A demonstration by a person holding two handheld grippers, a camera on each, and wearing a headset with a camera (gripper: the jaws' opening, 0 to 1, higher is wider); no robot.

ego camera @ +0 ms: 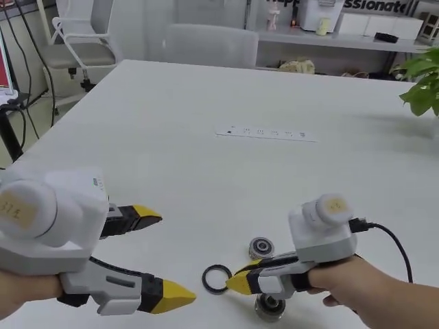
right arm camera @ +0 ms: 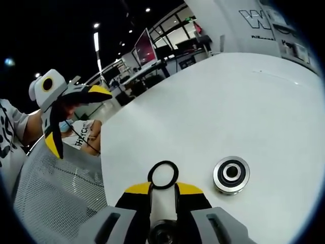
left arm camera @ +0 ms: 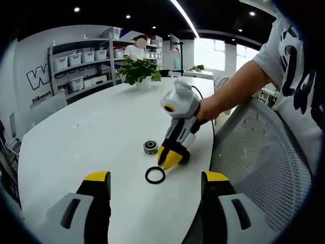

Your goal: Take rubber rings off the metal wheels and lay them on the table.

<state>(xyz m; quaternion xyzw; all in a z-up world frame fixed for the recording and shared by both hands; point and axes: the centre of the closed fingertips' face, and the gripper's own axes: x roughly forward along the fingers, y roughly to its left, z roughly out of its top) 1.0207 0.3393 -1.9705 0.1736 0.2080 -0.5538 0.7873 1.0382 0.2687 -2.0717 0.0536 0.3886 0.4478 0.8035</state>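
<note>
Beside the rubber ring (ego camera: pixel 216 279): right gripper (ego camera: pixel 240 277) nearly closed, grip unclear; left gripper (ego camera: pixel 170 256) nearby, wide open, empty.

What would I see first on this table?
Bright yellow tips grab the eye: the left gripper spread wide at the near left, the right gripper pointing at a black rubber ring lying flat on the white table. One metal wheel sits just beyond the right gripper, a second wheel under it.
</note>
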